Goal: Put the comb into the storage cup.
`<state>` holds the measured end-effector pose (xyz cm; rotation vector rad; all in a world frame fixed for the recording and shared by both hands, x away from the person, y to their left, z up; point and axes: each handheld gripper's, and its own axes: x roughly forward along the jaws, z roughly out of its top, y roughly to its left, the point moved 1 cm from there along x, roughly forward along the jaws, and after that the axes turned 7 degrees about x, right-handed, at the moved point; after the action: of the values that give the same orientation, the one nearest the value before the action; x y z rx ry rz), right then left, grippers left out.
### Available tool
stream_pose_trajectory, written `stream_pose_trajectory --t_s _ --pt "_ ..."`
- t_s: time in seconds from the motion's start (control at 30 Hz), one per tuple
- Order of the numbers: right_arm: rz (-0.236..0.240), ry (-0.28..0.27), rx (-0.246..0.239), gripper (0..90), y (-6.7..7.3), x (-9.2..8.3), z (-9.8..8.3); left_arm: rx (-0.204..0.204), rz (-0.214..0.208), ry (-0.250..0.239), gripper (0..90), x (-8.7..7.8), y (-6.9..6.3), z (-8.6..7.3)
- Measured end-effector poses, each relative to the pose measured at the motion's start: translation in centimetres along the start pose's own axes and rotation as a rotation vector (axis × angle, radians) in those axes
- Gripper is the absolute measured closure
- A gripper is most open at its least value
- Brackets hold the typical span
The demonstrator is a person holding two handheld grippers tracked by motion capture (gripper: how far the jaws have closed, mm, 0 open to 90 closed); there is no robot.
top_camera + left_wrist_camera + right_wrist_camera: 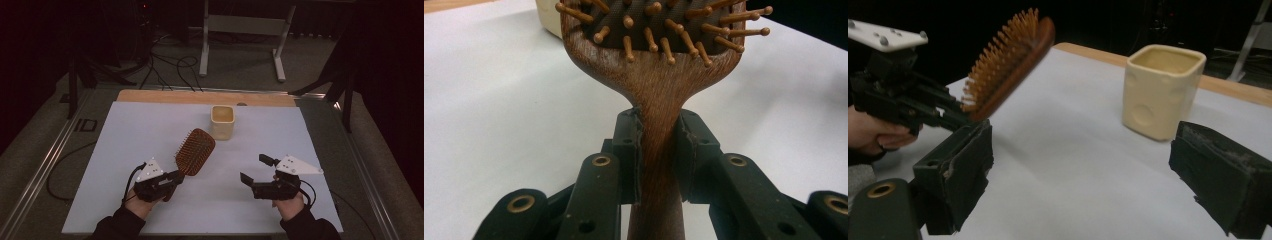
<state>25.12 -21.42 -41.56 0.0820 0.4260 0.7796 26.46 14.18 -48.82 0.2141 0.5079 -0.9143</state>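
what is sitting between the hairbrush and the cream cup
Nothing visible. The left gripper is shut on the handle of the hairbrush, held up off the white table cover, and the stretch to the cream cup is open. The right gripper, jaws open, is off to the side.

Looks like a lab / recording setup, dim room w/ dark curtained surrounds: a white-topped table (150, 130) on a metal-railed frame (45, 165), loose cables (170, 67) across grey carpet & a bare white equipment stand (240, 25) behind.
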Motion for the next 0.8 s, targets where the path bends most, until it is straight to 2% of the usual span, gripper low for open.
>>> stream_pose_trajectory --t_s 0.2,0.3,0.57,0.7,0.8 --pt "0.030 -0.037 -0.020 9.7 0.8 0.9 2.1 0.000 -0.004 -0.005 74.2 -0.1 0.0 0.1" --pt "0.033 -0.037 -0.026 9.7 1.1 1.5 3.2 0.000 -0.004 -0.006 74.2 -0.1 -0.1 0.1" --pt "0.049 -0.028 0.007 9.6 1.4 3.6 5.3 -0.002 -0.011 -0.020 74.2 -0.2 0.0 0.1" --pt "0.098 -0.009 0.033 9.6 1.5 5.1 5.8 0.002 -0.014 -0.024 74.2 -0.2 -0.1 0.1" --pt "0.118 0.004 0.060 9.6 1.6 6.6 5.9 0.005 -0.021 -0.028 74.2 -0.2 -0.1 0.2"
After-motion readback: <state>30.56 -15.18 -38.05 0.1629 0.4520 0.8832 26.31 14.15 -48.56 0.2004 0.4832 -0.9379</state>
